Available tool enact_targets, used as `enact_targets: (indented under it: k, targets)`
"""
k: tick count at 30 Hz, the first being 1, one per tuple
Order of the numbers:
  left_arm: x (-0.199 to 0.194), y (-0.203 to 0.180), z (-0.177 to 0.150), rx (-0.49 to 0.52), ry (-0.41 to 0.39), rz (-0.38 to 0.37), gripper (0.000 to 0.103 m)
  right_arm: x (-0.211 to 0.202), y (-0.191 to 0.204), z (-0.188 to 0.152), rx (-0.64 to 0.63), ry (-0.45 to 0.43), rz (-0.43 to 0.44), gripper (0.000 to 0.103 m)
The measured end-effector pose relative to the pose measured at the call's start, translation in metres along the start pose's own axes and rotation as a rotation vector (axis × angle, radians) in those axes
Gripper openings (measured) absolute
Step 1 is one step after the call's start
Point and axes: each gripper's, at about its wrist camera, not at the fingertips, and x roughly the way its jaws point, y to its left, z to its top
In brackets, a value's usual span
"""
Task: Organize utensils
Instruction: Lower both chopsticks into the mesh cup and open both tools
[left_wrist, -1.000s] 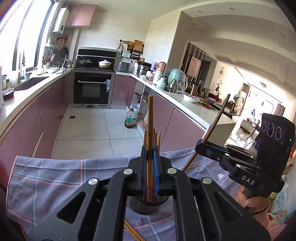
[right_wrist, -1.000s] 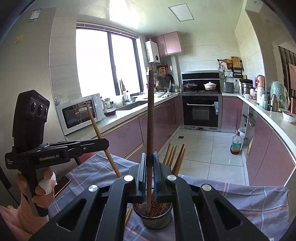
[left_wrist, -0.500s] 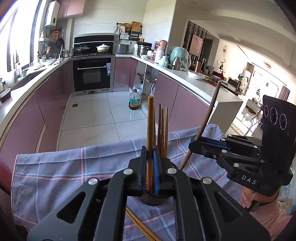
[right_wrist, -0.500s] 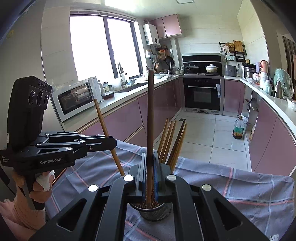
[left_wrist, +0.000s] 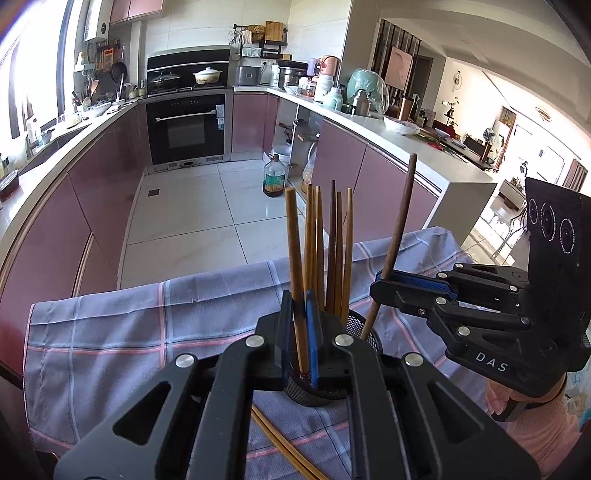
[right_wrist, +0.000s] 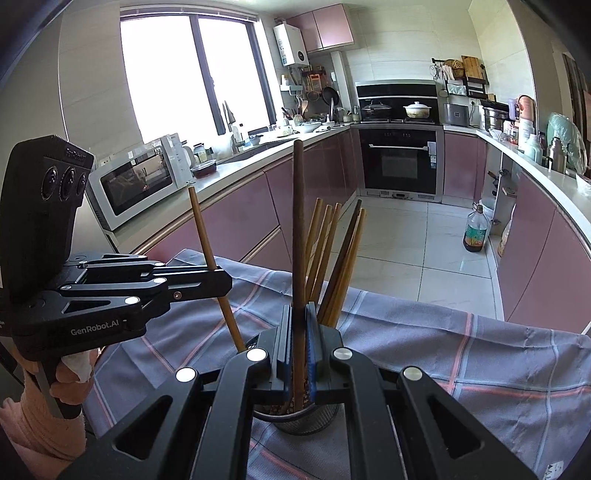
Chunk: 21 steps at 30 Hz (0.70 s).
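Note:
A black mesh holder (left_wrist: 325, 393) stands on the checked cloth with several chopsticks (left_wrist: 334, 251) upright in it. My left gripper (left_wrist: 298, 299) is shut on a light brown chopstick (left_wrist: 293, 240), whose lower end reaches into the holder. From the right, my right gripper (left_wrist: 384, 286) is shut on a dark brown chopstick (left_wrist: 400, 221) that slants down to the holder's rim. In the right wrist view the right gripper (right_wrist: 298, 308) clamps the dark chopstick (right_wrist: 298, 206) above the holder (right_wrist: 306, 422). There the left gripper (right_wrist: 221, 282) grips the light chopstick (right_wrist: 201, 229).
The purple checked cloth (left_wrist: 129, 325) covers the table up to its far edge. Two loose chopsticks (left_wrist: 284, 448) lie on it near the holder. Beyond are the tiled floor, an oil bottle (left_wrist: 274, 179), pink cabinets and a microwave (right_wrist: 136, 181).
Both grippers have sunk towards the holder with their chopsticks, and both views tilt further down. The chopstick ends now reach into or to the rim of the holder.

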Motion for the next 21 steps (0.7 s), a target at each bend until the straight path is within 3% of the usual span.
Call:
enact_targets:
  k: [13, 21]
  targets:
    - [0.033, 0.014, -0.002, -0.039, 0.051, 0.005, 0.008, 0.011, -0.009, -0.004, 0.033, 0.021, -0.025, 0.006]
    - [0.035, 0.017, -0.008, -0.053, 0.03, 0.02, 0.009, 0.011, -0.013, -0.004, 0.052, 0.013, -0.05, 0.012]
